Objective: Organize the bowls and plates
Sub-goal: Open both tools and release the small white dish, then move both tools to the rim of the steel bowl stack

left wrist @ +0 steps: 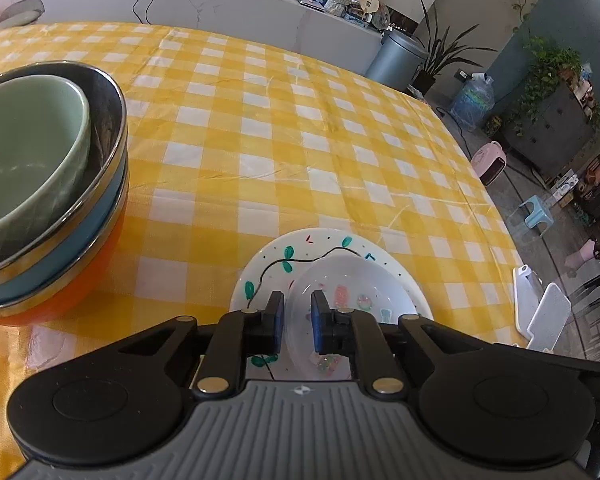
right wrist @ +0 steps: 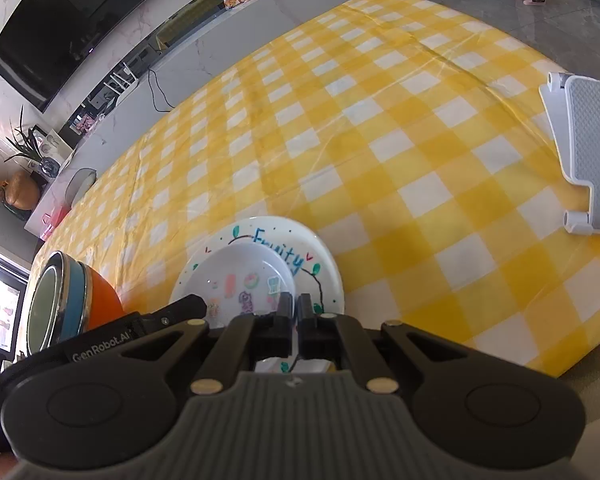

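- The left hand-held gripper (left wrist: pixel 297 322) hangs over the near edge of the plates with a narrow gap between its blue pads; the rim of the small plate (left wrist: pixel 352 292) shows in that gap, and the pads do not press on it.
- The right hand-held gripper (right wrist: pixel 294 322) has its jaws closed together, just above the near right rim of the large plate (right wrist: pixel 324 264); whether it pinches the rim I cannot tell.
- The small plate, white with pastel stickers, lies inside the large plate, which is white with green leaves, a black vine line and blue lettering.
- Both plates sit at the near edge of the bench (left wrist: pixel 300 140), which is covered in a yellow and white checked cloth.
- To the left of the plates stands a stack of bowls (left wrist: pixel 52 200): a pale green bowl nested in a steel-rimmed bowl, over a blue one and an orange one at the bottom.
- The stack stands apart from the plates, with bare cloth between them.
- At the right edge of the bench lies a white and grey folding stand (right wrist: pixel 584 152).
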`<state>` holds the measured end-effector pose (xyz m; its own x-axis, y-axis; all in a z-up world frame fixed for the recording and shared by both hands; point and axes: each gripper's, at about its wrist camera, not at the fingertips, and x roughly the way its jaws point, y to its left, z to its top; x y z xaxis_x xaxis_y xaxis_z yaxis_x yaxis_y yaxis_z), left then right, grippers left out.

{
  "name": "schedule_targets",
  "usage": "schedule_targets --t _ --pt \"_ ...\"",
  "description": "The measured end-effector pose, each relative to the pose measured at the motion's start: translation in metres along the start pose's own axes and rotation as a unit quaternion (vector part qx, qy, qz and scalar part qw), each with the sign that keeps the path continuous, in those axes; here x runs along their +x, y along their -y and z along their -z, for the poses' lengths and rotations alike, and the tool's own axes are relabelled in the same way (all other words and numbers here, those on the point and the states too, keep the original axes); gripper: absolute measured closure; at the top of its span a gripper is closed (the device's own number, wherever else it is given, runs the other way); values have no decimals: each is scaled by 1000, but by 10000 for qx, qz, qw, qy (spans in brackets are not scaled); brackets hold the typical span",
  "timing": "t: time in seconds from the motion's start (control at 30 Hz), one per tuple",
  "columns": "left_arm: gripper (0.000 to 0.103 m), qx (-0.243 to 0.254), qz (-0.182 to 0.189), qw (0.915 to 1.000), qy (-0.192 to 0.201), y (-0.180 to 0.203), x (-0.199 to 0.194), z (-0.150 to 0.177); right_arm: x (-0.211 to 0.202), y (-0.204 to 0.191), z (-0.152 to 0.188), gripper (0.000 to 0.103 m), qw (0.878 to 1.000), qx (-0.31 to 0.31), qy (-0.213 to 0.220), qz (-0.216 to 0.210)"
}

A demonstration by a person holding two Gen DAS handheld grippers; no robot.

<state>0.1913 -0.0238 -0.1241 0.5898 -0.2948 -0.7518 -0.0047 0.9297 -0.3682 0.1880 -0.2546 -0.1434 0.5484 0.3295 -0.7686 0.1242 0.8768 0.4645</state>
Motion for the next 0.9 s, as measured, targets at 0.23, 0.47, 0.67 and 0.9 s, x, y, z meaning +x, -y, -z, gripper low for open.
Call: schedule_targets --t 0.23,0.47,0.67,0.9 --pt "52 21 56 9999 140 4 -8 0 -5 4 0 92 9998 150 85 -39" --pt "48 300 -29 9985 460 13 -27 -2 -14 4 2 76 9993 157 304 -150" --pt "48 726 -14 9960 517 27 -52 -7 -28 -6 7 68 9977 -160 657 11" --pt "30 925 199 9945 453 27 -91 -22 -40 -18 11 58 9956 -461 770 253"
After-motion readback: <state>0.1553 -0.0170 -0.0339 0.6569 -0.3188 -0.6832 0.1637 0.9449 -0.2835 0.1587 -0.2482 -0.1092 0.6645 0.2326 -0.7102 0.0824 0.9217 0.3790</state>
